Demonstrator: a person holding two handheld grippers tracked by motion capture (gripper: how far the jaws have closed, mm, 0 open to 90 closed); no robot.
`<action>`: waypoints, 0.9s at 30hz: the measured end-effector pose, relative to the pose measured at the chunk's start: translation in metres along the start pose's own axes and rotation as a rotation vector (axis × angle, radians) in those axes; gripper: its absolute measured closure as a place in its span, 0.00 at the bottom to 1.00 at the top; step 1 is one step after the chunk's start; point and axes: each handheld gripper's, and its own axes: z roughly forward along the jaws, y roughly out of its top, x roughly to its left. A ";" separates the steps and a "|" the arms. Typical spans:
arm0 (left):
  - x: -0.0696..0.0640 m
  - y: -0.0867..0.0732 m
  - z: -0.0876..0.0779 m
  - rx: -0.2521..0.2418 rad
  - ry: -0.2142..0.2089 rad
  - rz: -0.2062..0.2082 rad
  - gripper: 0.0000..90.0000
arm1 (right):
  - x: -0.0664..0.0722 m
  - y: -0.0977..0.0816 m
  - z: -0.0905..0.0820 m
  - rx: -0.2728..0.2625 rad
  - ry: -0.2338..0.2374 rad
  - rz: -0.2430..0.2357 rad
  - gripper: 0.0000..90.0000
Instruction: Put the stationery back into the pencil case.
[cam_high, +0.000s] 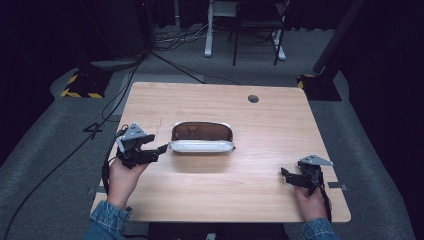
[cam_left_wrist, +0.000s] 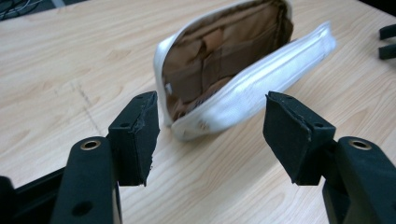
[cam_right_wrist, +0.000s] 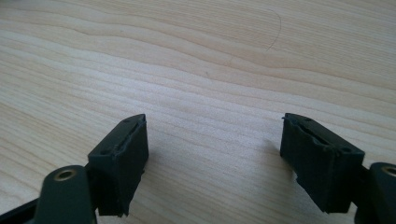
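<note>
Approaching stage: left tool (cam_high: 161, 148) open-jawed just beside the unzipped white pouch (cam_high: 202, 145) mid-tabletop (cam_high: 260, 125), nothing gripped; right tool (cam_high: 283, 173) open, idle near right edge.

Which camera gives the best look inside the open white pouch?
The left gripper view: the white pouch lies close ahead of the open left claw, its brown lining and inner pockets plainly visible. The high view shows the pouch small, in the middle of the table, its opening only a dark brown strip. The right gripper view looks onto bare tabletop.
</note>
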 end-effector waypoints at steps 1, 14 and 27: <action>0.001 -0.003 -0.001 0.001 0.001 -0.004 0.40 | 0.000 0.000 0.000 0.000 -0.001 -0.001 0.27; 0.015 -0.047 -0.005 0.049 0.052 -0.010 0.40 | 0.000 0.000 0.000 0.000 -0.001 -0.001 0.27; 0.031 -0.085 0.003 0.096 0.072 -0.044 0.39 | 0.000 0.000 0.000 0.000 -0.002 -0.002 0.27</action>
